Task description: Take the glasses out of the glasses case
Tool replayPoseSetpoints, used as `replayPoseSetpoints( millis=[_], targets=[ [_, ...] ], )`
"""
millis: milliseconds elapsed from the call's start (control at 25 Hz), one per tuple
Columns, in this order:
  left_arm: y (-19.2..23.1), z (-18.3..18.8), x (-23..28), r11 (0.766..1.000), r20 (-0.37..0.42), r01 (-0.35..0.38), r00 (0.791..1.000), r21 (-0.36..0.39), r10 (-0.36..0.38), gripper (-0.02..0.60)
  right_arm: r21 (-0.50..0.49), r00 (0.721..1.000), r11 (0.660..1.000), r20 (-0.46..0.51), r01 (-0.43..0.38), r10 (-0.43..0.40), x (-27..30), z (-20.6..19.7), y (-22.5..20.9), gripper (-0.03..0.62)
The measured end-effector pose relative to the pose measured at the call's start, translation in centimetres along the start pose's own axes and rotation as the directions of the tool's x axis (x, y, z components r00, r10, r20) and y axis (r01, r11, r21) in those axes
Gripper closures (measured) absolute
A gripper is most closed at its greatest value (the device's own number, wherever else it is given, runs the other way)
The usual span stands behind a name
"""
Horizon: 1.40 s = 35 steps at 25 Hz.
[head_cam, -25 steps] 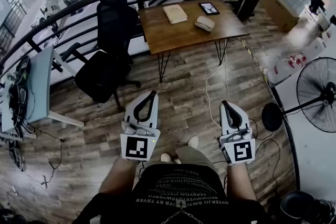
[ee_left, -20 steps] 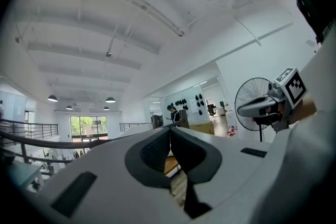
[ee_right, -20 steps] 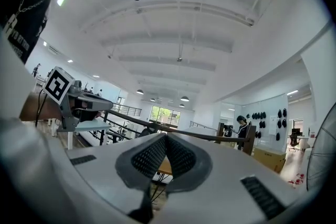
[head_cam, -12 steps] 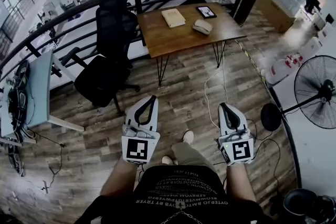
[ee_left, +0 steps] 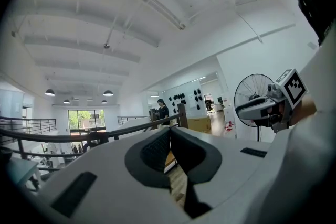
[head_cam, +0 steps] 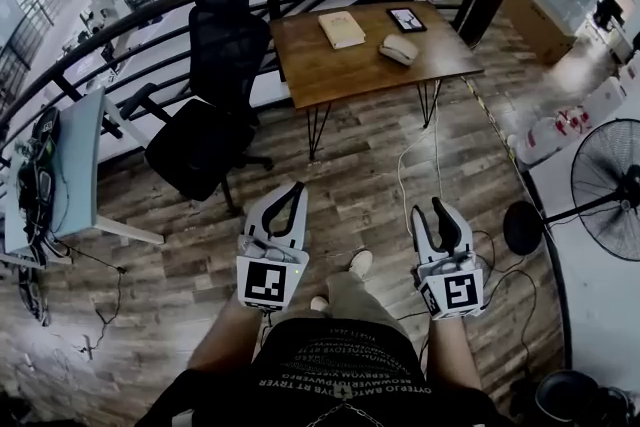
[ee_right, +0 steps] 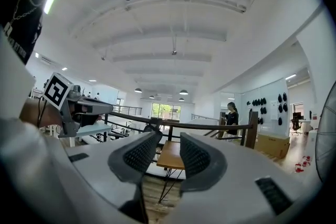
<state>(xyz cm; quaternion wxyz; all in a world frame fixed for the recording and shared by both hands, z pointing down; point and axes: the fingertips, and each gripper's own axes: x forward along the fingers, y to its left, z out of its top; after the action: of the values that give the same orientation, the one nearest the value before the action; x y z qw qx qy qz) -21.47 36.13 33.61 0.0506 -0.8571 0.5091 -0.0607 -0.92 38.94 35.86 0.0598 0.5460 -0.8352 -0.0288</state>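
Wood-plank mezzanine floor, dark railing (head_cam: 130,20) behind, wooden table (head_cam: 340,70) well ahead of the person. Glasses case (head_cam: 398,49), pale grey, lies shut on the table's right half, to the right of a tan book (head_cam: 341,28), with a tablet (head_cam: 406,18) just behind it. Glasses not visible, presumably inside.

Both grippers are low near the person's body, pointing level toward the table, well apart from the case. Left gripper (head_cam: 296,187) is clenched, jaws meeting at the tips, nothing in them. Right gripper (head_cam: 430,210) is released: its jaws have just been opening, only air between them. Task not started.

Risks:
- White cable (head_cam: 405,165) crosses the floor on the walk-in path, a trip hazard.
- Black office chair (head_cam: 215,85) crowds the table's left side.
- The smooth, rounded case will likely skid if one gripper pries it while the other isn't pinning it.
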Motion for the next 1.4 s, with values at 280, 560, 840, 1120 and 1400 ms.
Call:
replayPoseSetpoints(
  millis=[280,560,840,1120,1400],
  targets=[
    [-0.2,-0.9,3.4,1.0,-0.017,0.024,1.0,0.0,-0.024,0.552,-0.004,0.999,0.999,0.012,0.033,-0.033,1.6,0.0,-2.6,0.477],
    [-0.1,-0.8,7.5,0.999,-0.02,0.045,0.999,-0.008,-0.045,0.552,-0.007,0.999,0.999,-0.007,0.041,-0.041,4.2,-0.2,-5.4,0.493],
    [1.0,-0.2,11.6,1.0,-0.017,0.022,1.0,-0.017,-0.022,0.552,-0.012,1.0,1.0,-0.012,0.003,-0.003,8.1,0.1,-7.9,0.493],
    [1.4,0.8,15.7,1.0,-0.008,-0.002,1.0,-0.017,0.002,0.552,-0.021,0.999,0.999,0.009,-0.035,0.035,11.4,1.2,-11.1,0.493],
    [-0.4,1.2,20.4,0.999,-0.017,0.016,1.0,-0.03,-0.016,0.552,-0.125,0.999,0.991,-0.045,-0.035,0.029,12.7,0.1,-14.4,0.493]
  ],
)
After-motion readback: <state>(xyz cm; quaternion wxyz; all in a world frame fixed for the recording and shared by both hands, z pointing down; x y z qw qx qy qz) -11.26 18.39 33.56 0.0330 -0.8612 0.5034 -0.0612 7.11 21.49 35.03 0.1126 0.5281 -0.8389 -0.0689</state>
